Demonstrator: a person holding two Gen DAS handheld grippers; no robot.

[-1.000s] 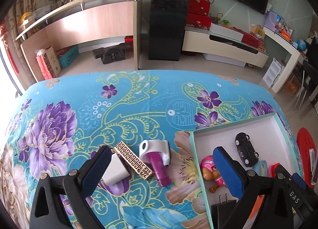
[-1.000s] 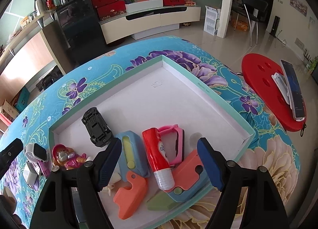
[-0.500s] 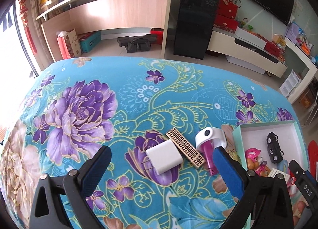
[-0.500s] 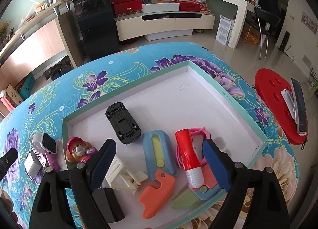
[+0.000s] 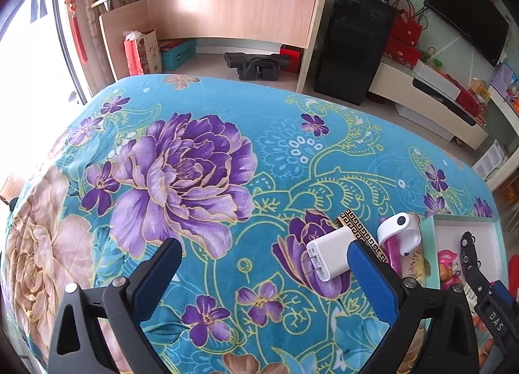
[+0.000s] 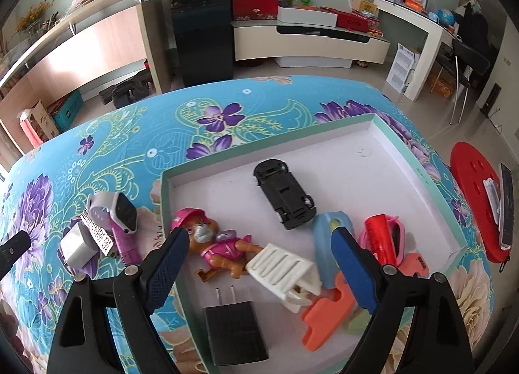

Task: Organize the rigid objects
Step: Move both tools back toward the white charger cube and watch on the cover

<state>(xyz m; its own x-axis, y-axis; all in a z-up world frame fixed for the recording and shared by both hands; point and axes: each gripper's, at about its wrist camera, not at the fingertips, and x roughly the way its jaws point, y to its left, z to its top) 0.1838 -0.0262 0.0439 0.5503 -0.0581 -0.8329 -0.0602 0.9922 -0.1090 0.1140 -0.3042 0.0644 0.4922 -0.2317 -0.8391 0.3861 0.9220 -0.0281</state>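
"DAS" is the only lettering I can read, on the right gripper [image 6: 259, 268], whose jaws stand apart over the tray [image 6: 418, 166] holding one black car [image 6: 285, 197] and one black plug [image 6: 235, 330], while the left gripper [image 5: 264, 272], also apart and empty, hangs beside one white charger [image 5: 331, 255] on the tablecloth [image 5: 194, 121] just off the tray's left edge.

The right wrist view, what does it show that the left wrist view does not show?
Only the right wrist view shows the black charger, the white ribbed piece, the red tube and the orange pieces in the tray. Only the left shows the big purple flower. Both show the white charger, the watch and the black toy car.
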